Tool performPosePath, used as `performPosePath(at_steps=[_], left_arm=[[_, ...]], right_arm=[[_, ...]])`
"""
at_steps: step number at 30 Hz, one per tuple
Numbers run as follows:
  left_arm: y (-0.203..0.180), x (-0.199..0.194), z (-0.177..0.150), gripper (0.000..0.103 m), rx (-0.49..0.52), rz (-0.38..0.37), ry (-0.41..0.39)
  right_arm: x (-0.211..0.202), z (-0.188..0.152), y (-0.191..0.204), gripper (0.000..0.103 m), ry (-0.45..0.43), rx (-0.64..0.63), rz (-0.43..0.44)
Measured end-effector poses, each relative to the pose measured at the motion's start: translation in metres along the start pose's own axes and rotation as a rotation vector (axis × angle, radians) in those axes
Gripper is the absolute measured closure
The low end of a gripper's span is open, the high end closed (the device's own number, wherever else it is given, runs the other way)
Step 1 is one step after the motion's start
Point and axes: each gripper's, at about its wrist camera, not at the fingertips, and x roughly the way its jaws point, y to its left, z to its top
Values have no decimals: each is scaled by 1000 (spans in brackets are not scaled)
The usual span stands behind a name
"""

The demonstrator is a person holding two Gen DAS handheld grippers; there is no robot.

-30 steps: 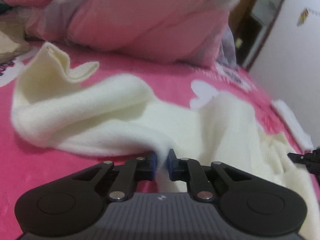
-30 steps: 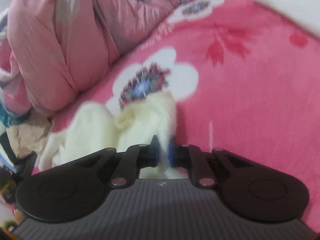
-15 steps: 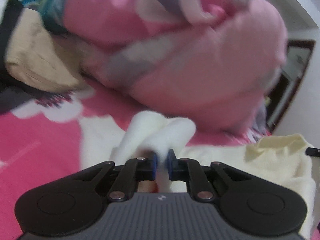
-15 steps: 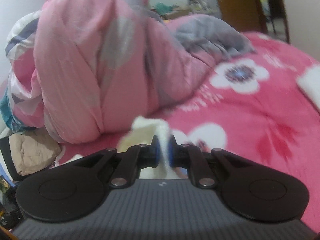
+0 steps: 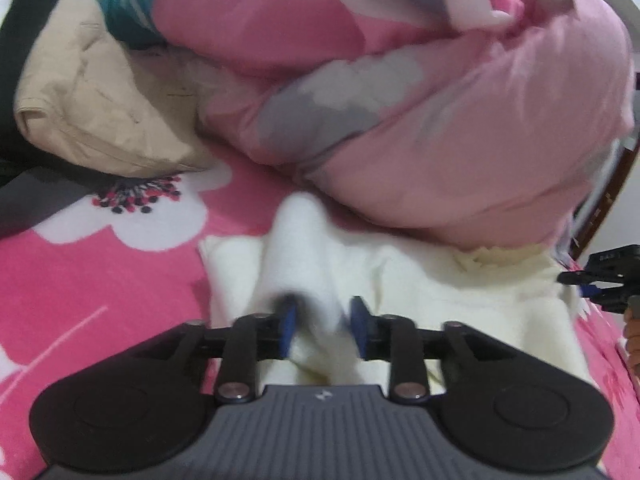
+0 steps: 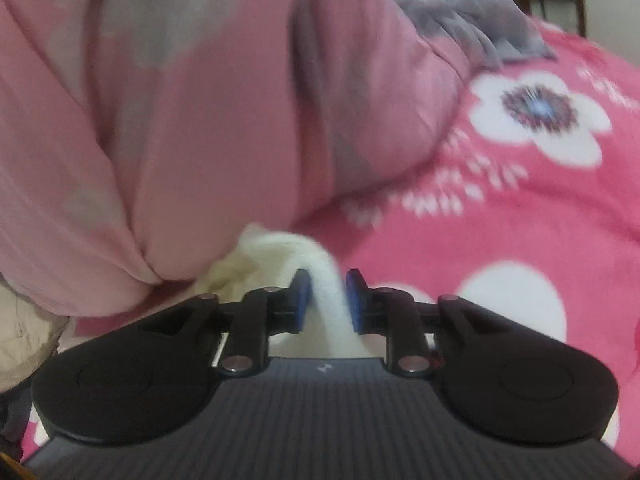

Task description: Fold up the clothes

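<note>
Cream knit on a hot-pink floral bedspread

The garment was cream-white; the bedspread was hot pink, printed with big white flowers with dark, red-and-blue speckled centres. The bunched quilt was pale pink with grey and white patches. A beige cloth lay beside teal fabric. Both grippers were black with blue finger pads and grey ribbed bodies.

No legible text or labels.
</note>
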Motion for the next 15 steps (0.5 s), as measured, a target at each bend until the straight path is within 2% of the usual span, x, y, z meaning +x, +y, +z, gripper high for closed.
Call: performPosePath(at_steps=[2,3,5,9,10,12,14,15], left_arm=[[0,-6,-1,46,9,-19,9],[-2,-10,-2,40,13,-27,16],[-2,-19,-7,35,21,-38,33],[-2,-37,-23,34,45,-25,69],[-2,-42,-27,34,51,-15,78],[-2,-50,-36,34,55,-15,111],[-3,-57,-46,34,59,-16,145],[-3,-59,-50,34,62,-17,161]], right_arm=[[-26,-6,0,73,-37,-36,6],[-41,-9,2,67,-59,-65,12],[-69,-16,13,54,-80,-163,42],[-104,-59,71,36,-34,-532,122],[-105,-74,86,34,-21,-618,140],[-100,-108,119,24,16,-801,170],[-81,-135,143,23,67,-940,167],[-67,-143,150,23,94,-965,142]])
